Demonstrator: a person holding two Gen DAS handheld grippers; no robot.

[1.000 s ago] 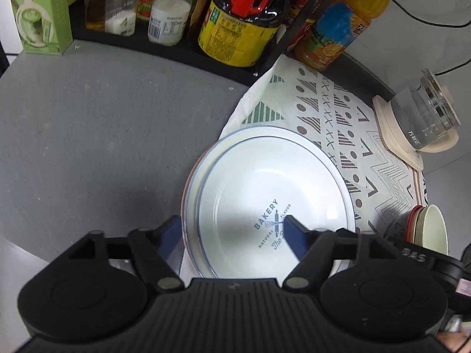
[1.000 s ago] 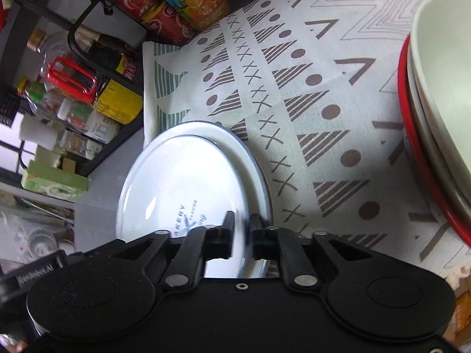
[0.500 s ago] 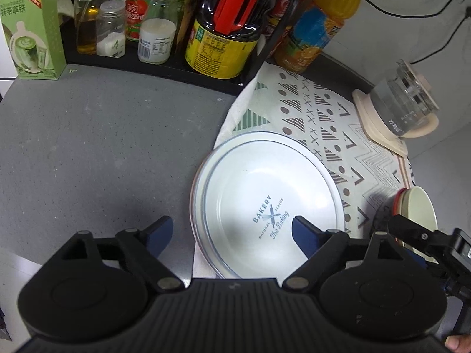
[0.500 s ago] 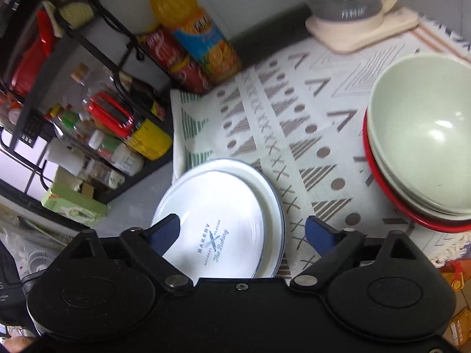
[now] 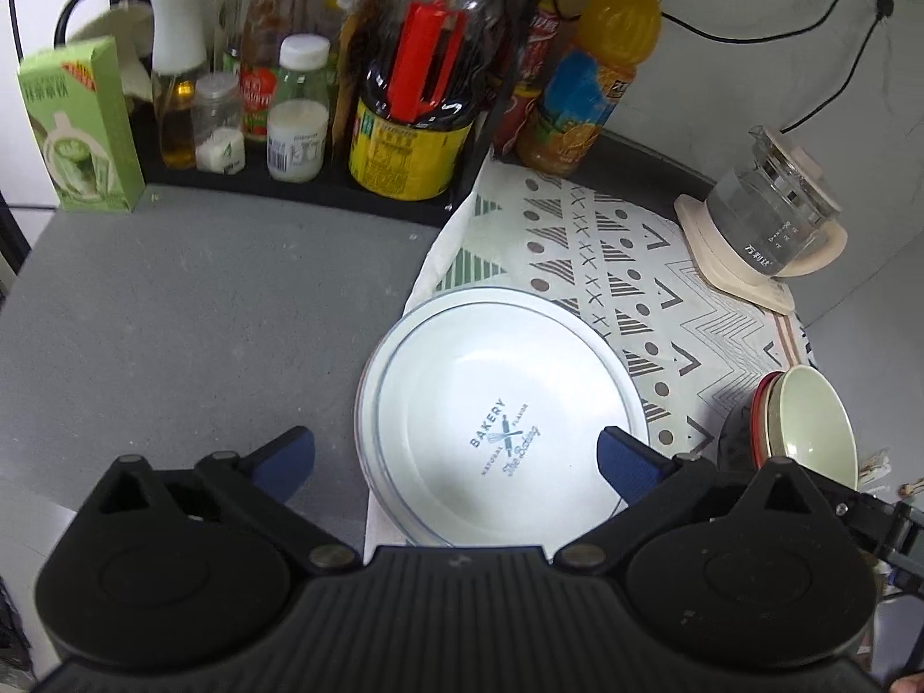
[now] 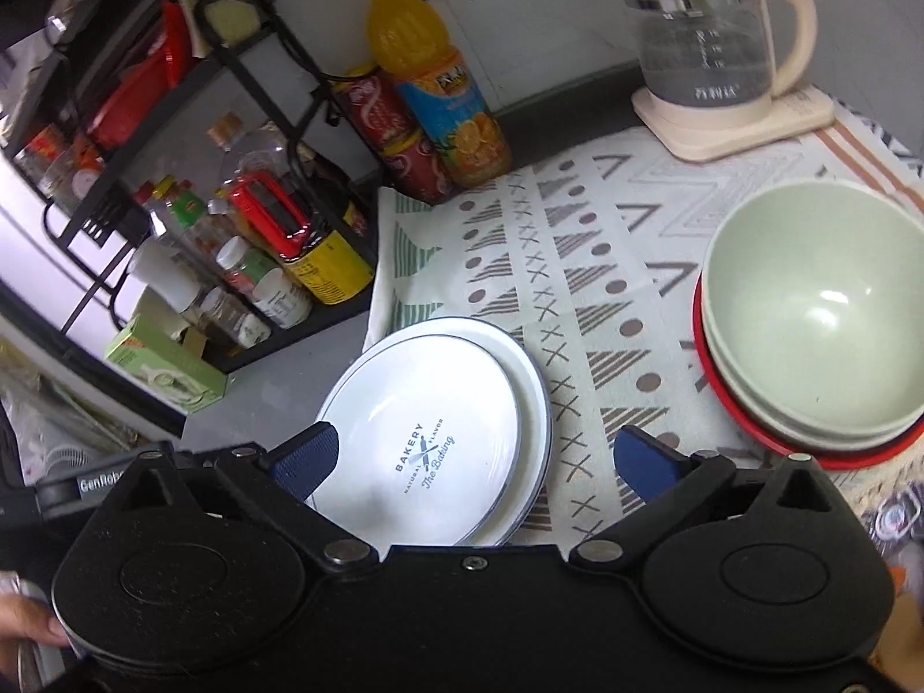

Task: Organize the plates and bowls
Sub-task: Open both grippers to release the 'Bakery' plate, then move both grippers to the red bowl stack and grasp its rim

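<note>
A white plate with a blue rim and "BAKERY" print (image 5: 496, 404) (image 6: 427, 433) lies stacked on a second plate at the left edge of the patterned cloth (image 5: 606, 242) (image 6: 577, 265). Pale green bowls (image 6: 808, 300) (image 5: 814, 421) sit nested on a red dish at the cloth's right side. My left gripper (image 5: 456, 456) hangs above the plates, its jaws still opening, holding nothing. My right gripper (image 6: 473, 456) is also raised above the plates, its jaws opening wide and nothing gripped.
A black rack (image 6: 173, 133) with sauce bottles and jars (image 5: 416, 115) stands at the back left. An orange juice bottle (image 6: 439, 92) and a red can are beside it. A glass kettle (image 6: 710, 46) sits on a cream base at the back right. A green carton (image 5: 81, 127) stands on the grey counter (image 5: 202, 317).
Both grippers have risen away from the plates. The right gripper's jaws went from nearly shut at the plate rim to wide open; the left gripper's jaws widened too. The plates stay on the cloth.
</note>
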